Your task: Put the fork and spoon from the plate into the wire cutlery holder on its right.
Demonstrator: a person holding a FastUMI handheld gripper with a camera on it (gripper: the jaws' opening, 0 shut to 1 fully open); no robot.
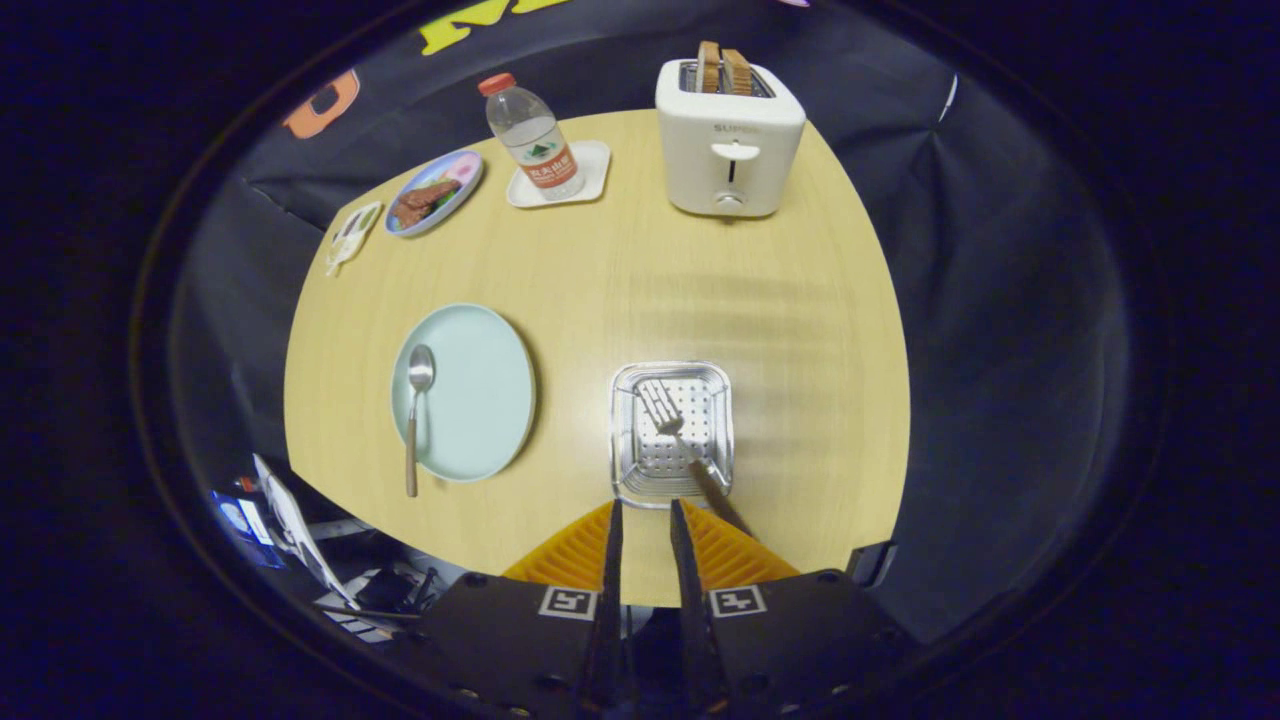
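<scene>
The wooden table (620, 290) spreads out ahead, and everything the job needs sits on its near half. On the far side stand a white toaster (730, 140) with two slices of toast (723, 70) in its slots, a water bottle (532, 140) on a small white tray (590, 175), and a patterned plate of food (435, 192).

On the near left lies the pale green plate (480, 392). On the near right, just ahead of the fingers, is the wire cutlery holder (672, 432). The fork (680, 435) is already in it, tines up and leaning, its handle slanting back toward the gripper (643, 520). The fingers stand a narrow slit apart with nothing between them; the fork handle passes just beside the right finger, not within the grip.

So the spoon (415, 415) is what's left, and here's the relation that counts. It lies well off to the left of the gripper, on the left part of the plate. Its bowl points to the far side, and its handle runs nearly straight toward the near edge, overhanging the plate's rim. I'd judge the gripper must swing left and straddle that handle across its width.
</scene>
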